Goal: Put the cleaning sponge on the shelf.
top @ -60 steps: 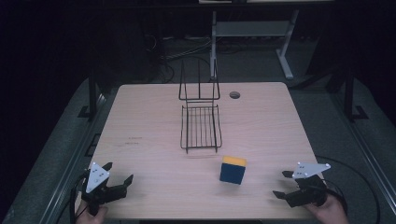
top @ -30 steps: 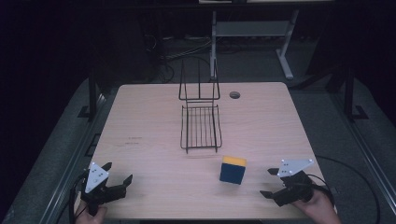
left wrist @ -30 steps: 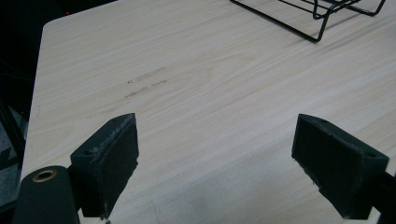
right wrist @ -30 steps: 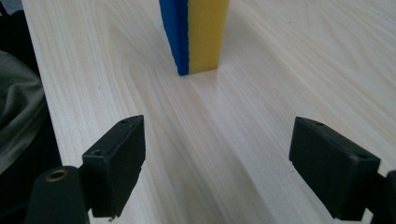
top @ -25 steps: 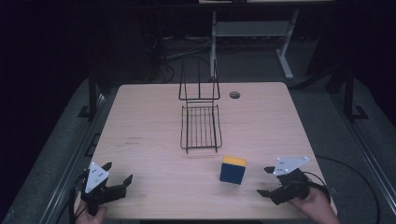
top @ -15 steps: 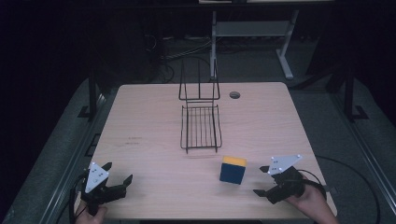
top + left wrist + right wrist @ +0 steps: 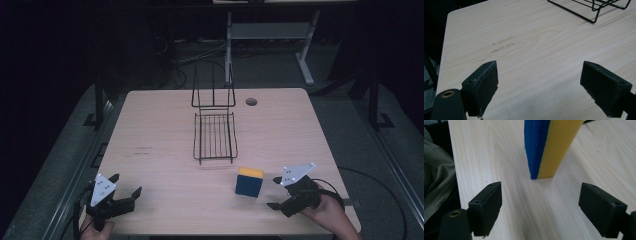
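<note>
Jaws wide, sponge (image 7: pixel 550 147) upright, unheld

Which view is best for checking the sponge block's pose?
The high view: the whole sponge block shows upright on the table, yellow layer on top, near the open right gripper. The right gripper view shows its blue and yellow faces close up, top cropped. The left gripper view looks toward the wire rack instead.

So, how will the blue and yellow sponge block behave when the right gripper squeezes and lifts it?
The blue and yellow sponge block looks porous, so it probably compresses and weighs little. It stands upright on a narrow end, so a sideways nudge might tip it. Its rough surface should resist slipping between the open right gripper jaws.
</note>
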`<control>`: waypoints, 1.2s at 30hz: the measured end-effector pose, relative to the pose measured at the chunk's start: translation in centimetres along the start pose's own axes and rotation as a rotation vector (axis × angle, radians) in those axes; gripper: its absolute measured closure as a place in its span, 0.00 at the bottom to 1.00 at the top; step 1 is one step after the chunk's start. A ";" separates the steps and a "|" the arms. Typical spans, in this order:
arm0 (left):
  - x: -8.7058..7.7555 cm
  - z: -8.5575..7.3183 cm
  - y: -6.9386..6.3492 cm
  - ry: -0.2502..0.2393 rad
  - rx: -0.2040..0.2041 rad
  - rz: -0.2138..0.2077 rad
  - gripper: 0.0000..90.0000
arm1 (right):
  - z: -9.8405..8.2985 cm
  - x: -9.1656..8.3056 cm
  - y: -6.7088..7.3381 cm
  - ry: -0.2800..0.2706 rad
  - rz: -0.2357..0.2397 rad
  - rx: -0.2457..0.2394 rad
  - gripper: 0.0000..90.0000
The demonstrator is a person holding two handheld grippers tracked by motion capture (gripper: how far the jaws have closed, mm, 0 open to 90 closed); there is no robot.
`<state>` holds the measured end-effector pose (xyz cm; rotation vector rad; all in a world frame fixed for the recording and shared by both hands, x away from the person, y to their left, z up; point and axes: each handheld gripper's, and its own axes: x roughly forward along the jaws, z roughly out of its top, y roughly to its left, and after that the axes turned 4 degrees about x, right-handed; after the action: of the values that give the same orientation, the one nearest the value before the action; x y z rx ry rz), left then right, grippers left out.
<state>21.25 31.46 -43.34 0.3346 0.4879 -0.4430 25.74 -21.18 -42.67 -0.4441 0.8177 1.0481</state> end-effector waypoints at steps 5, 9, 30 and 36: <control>0.0 0.0 -0.1 0.000 0.001 -0.002 0.16 | 0.7 0.2 0.0 0.005 0.010 -0.012 0.20; 0.0 0.0 0.0 0.000 0.001 -0.001 0.16 | 1.2 0.4 0.0 -0.002 0.023 -0.018 0.21; -0.1 0.0 0.1 -0.004 -0.004 0.002 0.16 | 3.5 1.5 -0.3 -0.003 0.042 -0.041 0.21; -0.1 0.0 0.0 -0.003 -0.001 0.001 0.16 | 4.2 1.8 -0.3 -0.003 0.045 -0.047 0.22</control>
<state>21.19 31.52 -43.27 0.3330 0.4848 -0.4418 28.09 -17.41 -41.43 -0.4662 0.8051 1.1109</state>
